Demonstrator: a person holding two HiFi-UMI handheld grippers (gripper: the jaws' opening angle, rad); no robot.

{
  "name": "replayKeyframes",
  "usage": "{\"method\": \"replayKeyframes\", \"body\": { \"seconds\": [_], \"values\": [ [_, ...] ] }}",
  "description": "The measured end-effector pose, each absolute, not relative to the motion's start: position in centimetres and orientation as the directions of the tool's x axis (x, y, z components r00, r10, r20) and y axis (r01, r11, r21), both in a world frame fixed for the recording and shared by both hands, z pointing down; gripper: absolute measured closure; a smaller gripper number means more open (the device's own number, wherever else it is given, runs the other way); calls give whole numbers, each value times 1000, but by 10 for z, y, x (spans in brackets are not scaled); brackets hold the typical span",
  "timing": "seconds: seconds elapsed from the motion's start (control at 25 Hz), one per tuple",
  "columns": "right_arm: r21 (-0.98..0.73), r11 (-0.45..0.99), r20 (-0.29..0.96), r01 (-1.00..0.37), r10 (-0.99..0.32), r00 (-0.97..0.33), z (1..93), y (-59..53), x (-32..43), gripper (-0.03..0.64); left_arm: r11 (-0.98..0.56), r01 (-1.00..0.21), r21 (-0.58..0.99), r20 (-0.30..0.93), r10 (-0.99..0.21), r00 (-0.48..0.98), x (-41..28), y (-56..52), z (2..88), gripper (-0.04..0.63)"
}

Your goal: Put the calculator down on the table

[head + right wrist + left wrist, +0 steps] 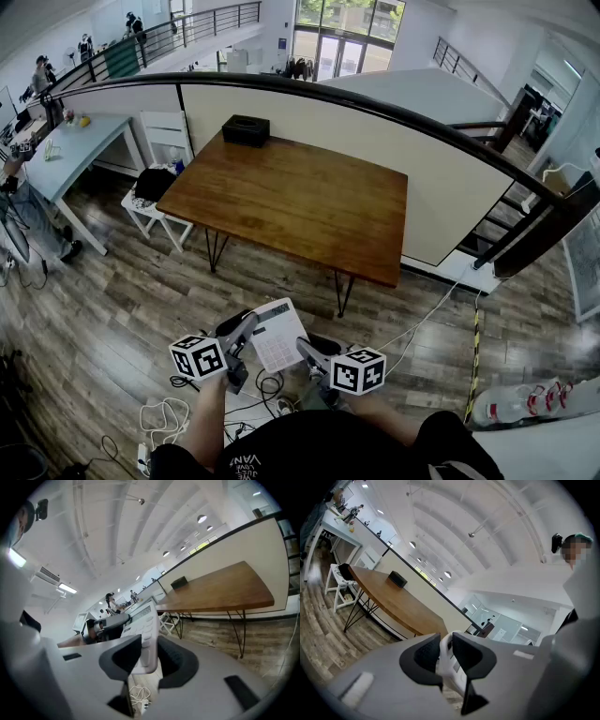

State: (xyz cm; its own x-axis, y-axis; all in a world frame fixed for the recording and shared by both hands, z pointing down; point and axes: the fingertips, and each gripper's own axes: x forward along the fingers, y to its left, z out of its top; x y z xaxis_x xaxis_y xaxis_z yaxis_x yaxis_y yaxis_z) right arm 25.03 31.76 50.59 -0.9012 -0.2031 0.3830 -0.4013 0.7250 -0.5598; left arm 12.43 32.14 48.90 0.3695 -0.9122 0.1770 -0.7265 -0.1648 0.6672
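The flat white plastic calculator (pixel 279 335) hangs in the air well short of the brown wooden table (pixel 300 202), its long axis pointing toward the table. The left gripper (pixel 246 330) pinches one long edge in its fingers and the right gripper (pixel 306 349) pinches the other. The table lies ahead of both.

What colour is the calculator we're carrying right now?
White. The calculator shows best in the head view, face up.

Head view looks steeply down at the brown wooden tabletop (pixel 291 202); both gripper views (lower, nearer level) share it.
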Motion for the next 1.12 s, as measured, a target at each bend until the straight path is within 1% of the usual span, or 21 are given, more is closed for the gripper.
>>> {"method": "replayKeyframes", "body": {
  "seconds": [0.32, 0.56, 0.8, 1.12],
  "values": [
    [-552, 729, 369, -405, -222, -902, 505, 315, 243, 508, -176, -732, 658, 170, -912, 372, 117, 318, 488, 526],
    [-545, 733, 366, -407, -228, -902, 502, 294, 240, 508, -172, -718, 675, 160, -915, 370, 113, 296, 491, 526],
    [-546, 735, 376, -402, -214, -902, 506, 251, 225, 508, -159, -726, 669, 175, -916, 361, 99, 254, 494, 526],
    [-545, 758, 385, -359, -154, -910, 513, 176, 195, 508, -116, -744, 659, 190, -930, 313, 70, 185, 499, 526]
  ]
}}
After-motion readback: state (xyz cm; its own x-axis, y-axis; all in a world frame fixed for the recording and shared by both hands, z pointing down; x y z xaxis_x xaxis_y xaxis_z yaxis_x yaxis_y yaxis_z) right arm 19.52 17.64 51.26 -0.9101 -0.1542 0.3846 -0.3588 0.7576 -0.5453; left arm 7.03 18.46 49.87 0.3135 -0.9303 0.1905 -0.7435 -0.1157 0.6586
